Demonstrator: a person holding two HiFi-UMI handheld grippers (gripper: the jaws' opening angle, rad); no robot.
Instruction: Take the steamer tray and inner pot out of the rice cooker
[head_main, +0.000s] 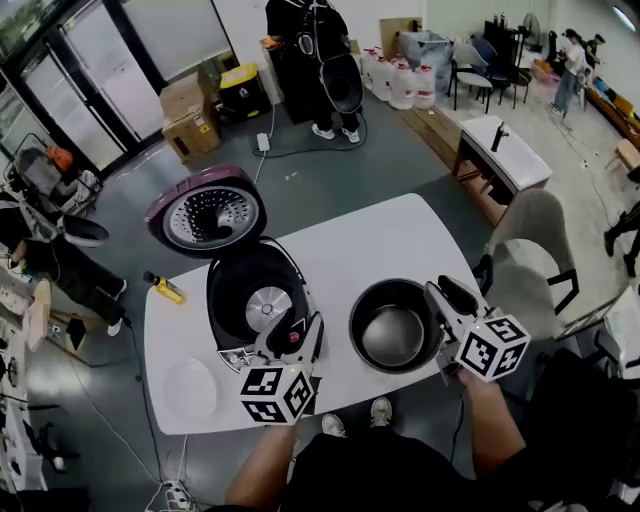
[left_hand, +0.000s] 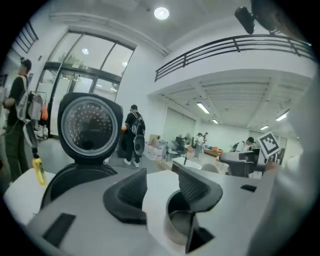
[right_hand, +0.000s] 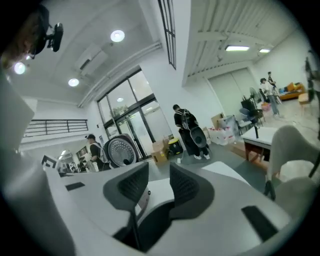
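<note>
White rounded-corner surface (head_main: 350, 235) stands on grey floor (head_main: 330, 160). Left half: black rice cooker (head_main: 255, 300), lid (head_main: 205, 215) hinged open toward far left, metal heating plate showing inside. Right, near edge: dark inner pot (head_main: 392, 325), upright, apart from cooker. Left edge, beside cooker: small yellow tool (head_main: 165, 288). Near left corner: pale round tray (head_main: 190, 388) lying flat, faint against surface.

The inner pot (head_main: 393, 338) sits on the white table (head_main: 350, 235) beside the open rice cooker (head_main: 252, 298).
</note>
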